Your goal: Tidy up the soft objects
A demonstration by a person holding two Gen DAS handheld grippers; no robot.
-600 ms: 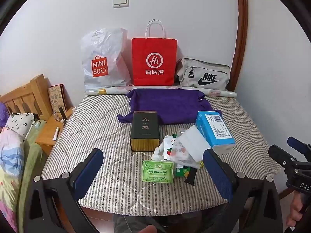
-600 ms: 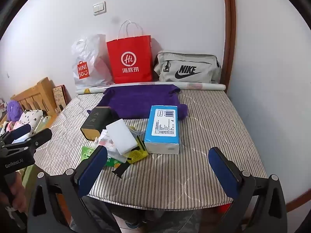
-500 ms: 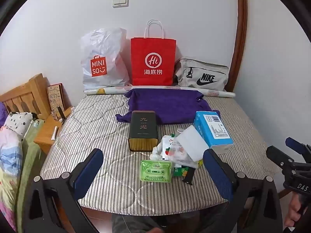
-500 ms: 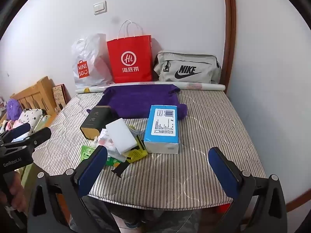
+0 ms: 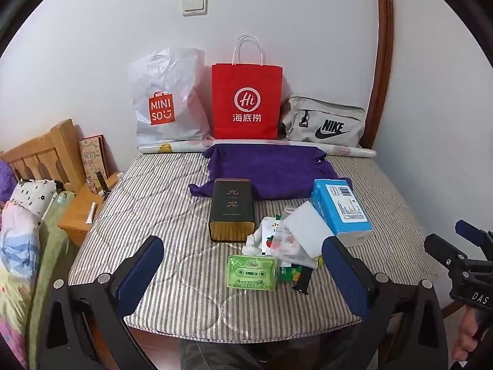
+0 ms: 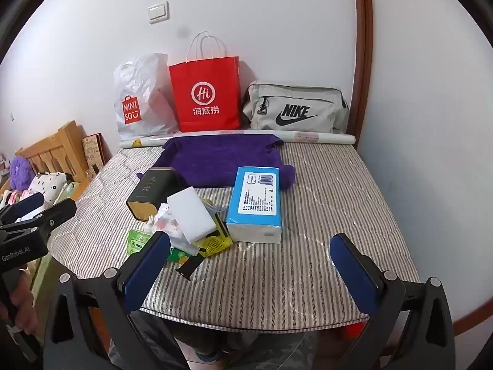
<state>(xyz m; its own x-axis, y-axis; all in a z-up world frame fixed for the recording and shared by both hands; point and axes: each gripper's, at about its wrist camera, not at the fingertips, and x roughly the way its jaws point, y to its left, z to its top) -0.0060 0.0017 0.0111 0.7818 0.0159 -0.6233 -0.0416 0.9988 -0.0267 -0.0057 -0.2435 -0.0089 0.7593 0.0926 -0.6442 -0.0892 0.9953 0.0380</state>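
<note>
— How are the two tools held?

— The left tool (image 5: pixel 243 274) and the right tool (image 6: pixel 251 266) are both spread wide with nothing gripped between the pads; each is held off the near edge of the striped mattress (image 5: pixel 160 215).

— Where are the soft things found?

— A purple cloth (image 5: pixel 268 169) is laid flat toward the far edge. A blue tissue pack (image 6: pixel 255 200) is placed in front of it, overlapping the cloth's near right corner. A white sponge block (image 6: pixel 191 214) is propped on a small heap of packets near the middle, with a green tissue packet (image 5: pixel 251 273) just beside the heap toward the near edge.

— And along the far edge?

— A white plastic bag (image 5: pixel 166 98), a red paper bag (image 5: pixel 246 101) and a grey Nike bag (image 5: pixel 323 123) are lined against the wall. A dark tin (image 5: pixel 231 209) is laid left of the heap.
</note>
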